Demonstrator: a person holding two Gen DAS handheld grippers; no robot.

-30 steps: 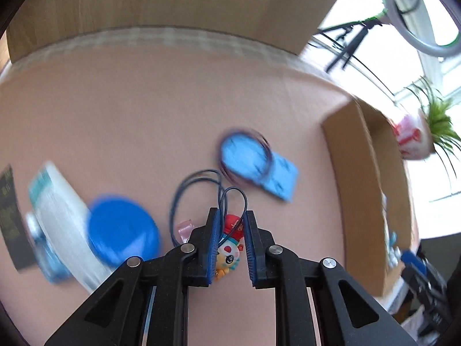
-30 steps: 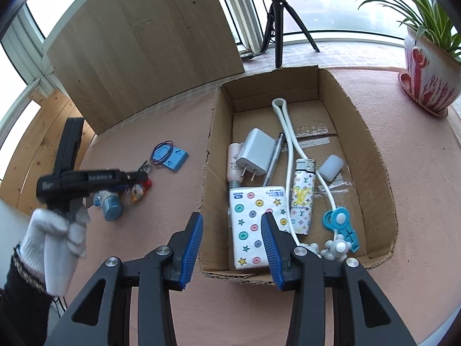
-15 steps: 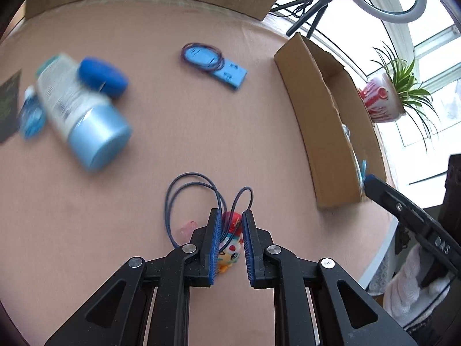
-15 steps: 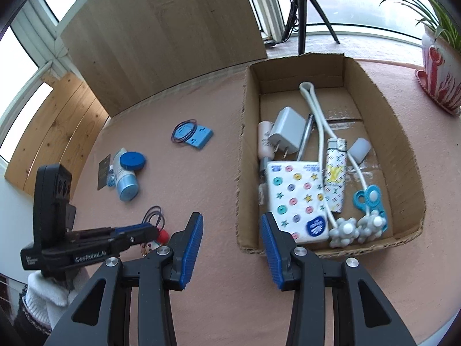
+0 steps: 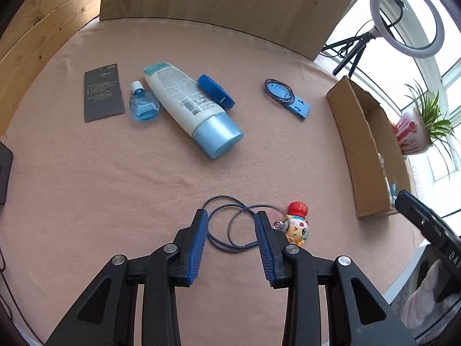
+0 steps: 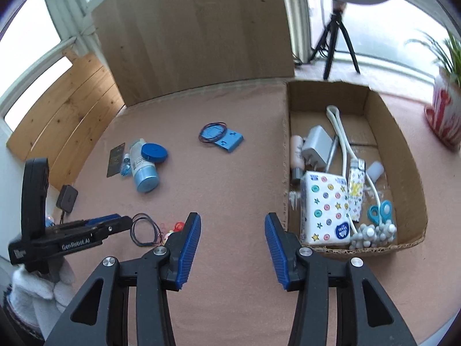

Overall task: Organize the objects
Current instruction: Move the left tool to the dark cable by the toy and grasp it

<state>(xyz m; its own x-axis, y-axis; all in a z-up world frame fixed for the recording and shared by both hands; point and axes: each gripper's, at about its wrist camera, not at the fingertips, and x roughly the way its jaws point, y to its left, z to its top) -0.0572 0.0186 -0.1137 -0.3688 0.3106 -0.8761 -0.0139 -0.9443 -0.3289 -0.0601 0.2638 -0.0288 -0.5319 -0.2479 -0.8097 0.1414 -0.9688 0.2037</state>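
Left wrist view: the left gripper (image 5: 232,242) is held wide, empty, low over the pink mat (image 5: 115,187). The keychain's blue cord (image 5: 230,227) lies looped between the jaws; its cartoon charm (image 5: 298,223) lies just right of the right jaw, near the cardboard box (image 5: 363,155), judged its destination.

Right wrist view: the right gripper (image 6: 232,248) is wide, empty, near the box's left wall. The charm is half hidden.
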